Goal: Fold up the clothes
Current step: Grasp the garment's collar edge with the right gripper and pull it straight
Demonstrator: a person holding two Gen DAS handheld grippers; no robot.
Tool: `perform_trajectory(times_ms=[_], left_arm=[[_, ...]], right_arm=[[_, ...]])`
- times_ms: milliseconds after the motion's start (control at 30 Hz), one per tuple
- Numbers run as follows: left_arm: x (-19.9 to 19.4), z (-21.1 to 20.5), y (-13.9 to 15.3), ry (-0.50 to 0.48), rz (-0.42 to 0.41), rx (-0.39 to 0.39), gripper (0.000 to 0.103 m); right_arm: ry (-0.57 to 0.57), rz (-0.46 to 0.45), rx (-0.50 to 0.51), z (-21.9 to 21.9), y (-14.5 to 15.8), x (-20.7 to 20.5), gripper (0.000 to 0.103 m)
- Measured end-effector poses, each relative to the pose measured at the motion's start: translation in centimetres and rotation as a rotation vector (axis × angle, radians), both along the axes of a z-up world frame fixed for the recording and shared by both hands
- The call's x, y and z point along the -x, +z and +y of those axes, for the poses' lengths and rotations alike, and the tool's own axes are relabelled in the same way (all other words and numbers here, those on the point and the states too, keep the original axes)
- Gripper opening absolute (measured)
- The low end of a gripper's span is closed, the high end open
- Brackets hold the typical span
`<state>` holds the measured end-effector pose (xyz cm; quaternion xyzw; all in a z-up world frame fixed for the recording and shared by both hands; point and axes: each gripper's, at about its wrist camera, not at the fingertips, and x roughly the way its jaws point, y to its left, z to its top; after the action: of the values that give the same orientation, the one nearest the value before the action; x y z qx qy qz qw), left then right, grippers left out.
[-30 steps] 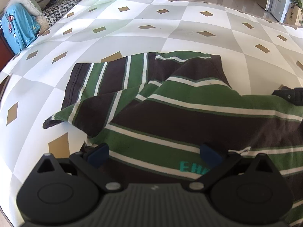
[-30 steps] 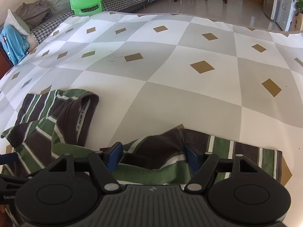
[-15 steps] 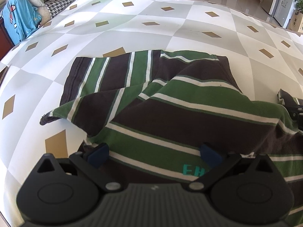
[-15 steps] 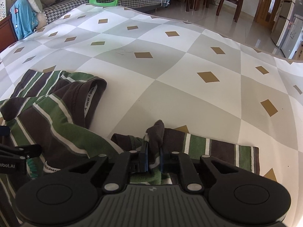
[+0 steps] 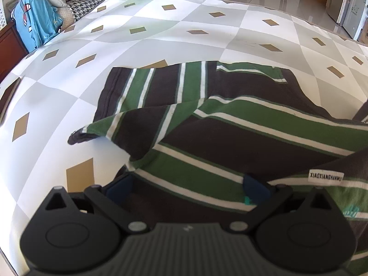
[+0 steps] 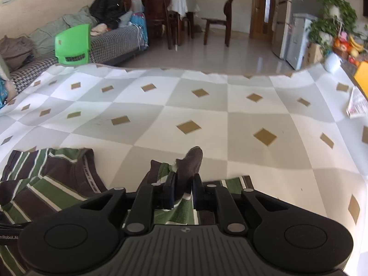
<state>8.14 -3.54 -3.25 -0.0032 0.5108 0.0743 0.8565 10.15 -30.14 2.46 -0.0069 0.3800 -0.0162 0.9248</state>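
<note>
Shirt: the striped green-and-brown shirt [image 5: 230,124] lies rumpled on the checked worktop [image 5: 161,36], one sleeve spread flat on the far left, body bunched toward the near side.
Right gripper [image 6: 182,188]: its fingers are pressed together, pinching a raised tuft of the shirt's fabric.
Left gripper [image 5: 186,184]: fingers spread wide over the near hem, gripping nothing.
Neck label [image 5: 325,176]: showing, so the shirt is probably inside out there, though the fisheye blurs this.
Doing it well: carry the pinched edge low and taut, and pin the near hem so the stripes line up without dragging.
</note>
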Motion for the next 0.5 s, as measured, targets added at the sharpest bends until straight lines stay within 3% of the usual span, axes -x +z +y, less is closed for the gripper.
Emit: perform_trajectory(times_ms=[67, 133, 233, 500], left_arm=[[0.2, 0.1, 0.0, 0.007, -0.003, -0.001, 0.103], [0.3, 0.0, 0.0, 0.007, -0.006, -0.01, 0.103], [0.6, -0.3, 0.0, -0.002, -0.013, -0.034, 0.103], [1.1, -0.6, 0.1, -0.013, -0.025, -0.06, 0.103]], right_arm=[[-0.038, 0.049, -0.011, -0.8, -0.4, -0.2, 0.016], [-0.072, 0.064, -0.029, -1.6, -0.4, -0.1, 0.028], [-0.068, 0.0, -0.007, -1.7, 0.7, 0.4, 0.031], [0.09, 0.022, -0.089, 0.4, 0.1, -0.3, 0.034]])
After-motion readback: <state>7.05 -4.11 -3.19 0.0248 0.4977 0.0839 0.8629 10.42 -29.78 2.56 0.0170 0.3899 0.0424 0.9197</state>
